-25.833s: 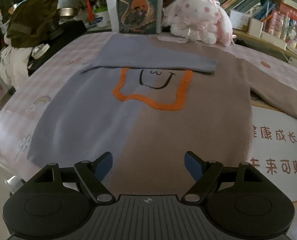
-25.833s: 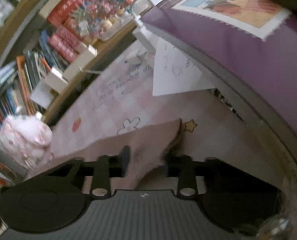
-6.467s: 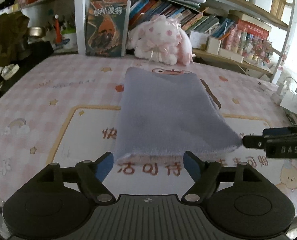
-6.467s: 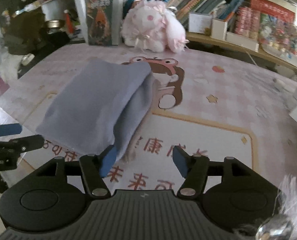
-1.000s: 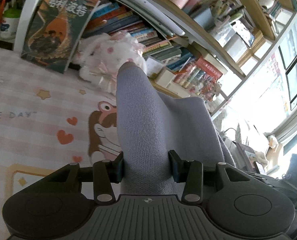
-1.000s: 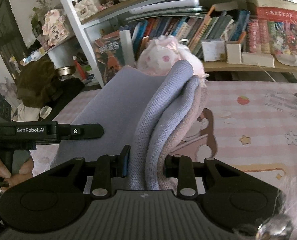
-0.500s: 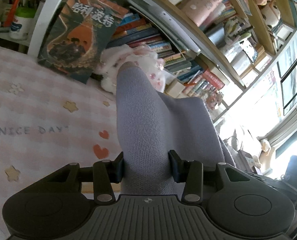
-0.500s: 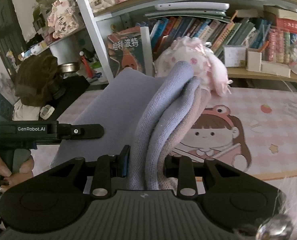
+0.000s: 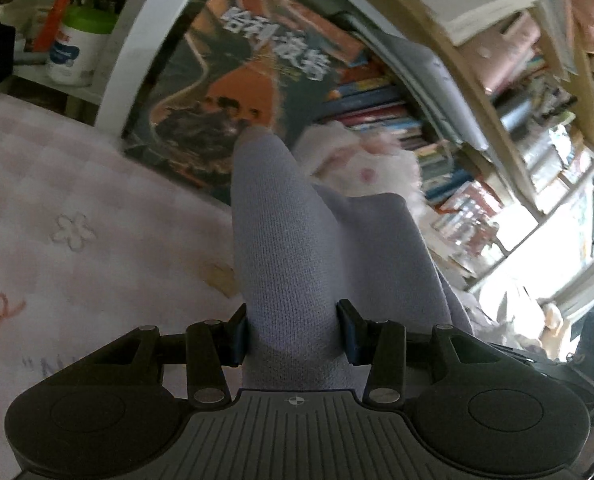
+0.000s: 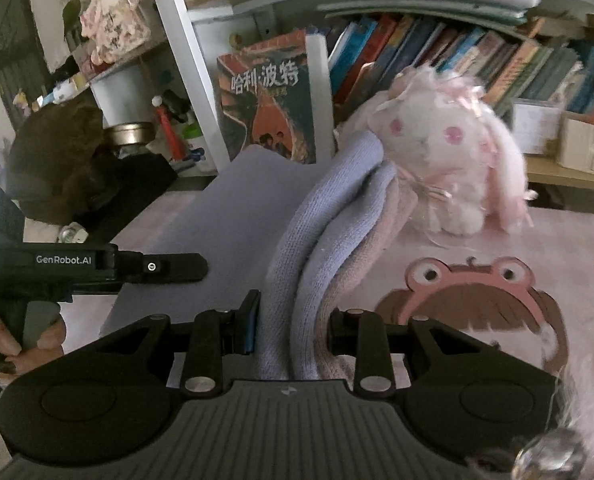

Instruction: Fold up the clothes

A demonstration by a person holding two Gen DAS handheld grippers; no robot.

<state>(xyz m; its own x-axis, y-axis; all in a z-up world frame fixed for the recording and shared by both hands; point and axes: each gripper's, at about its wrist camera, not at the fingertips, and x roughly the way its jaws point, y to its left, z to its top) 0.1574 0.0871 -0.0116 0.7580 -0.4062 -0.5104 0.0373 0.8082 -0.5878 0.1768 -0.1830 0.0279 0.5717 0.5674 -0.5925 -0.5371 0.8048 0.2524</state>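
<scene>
- Left wrist: left tool (image 9: 293, 330) clamped on a thick edge of the folded lilac sweater (image 9: 297, 248), lifted above the pink checked desk (image 9: 57, 200). Harry Potter book (image 9: 233, 92) and plush bunny (image 9: 361, 160) just behind.
- Right wrist: right tool (image 10: 293, 326) clamped on stacked lilac and pink layers of the same sweater (image 10: 233, 216), held off the desk. Only here: left tool side-on, gripped by a hand (image 10: 13, 340).
- Judged: carrying the folded bundle; next likely needs a level set-down, both releasing together.

Crowded wooden bookshelves (image 10: 477, 60) across the frame's top; white upright post (image 10: 181, 64) upper left; bright window glare (image 9: 537, 264) at right.
</scene>
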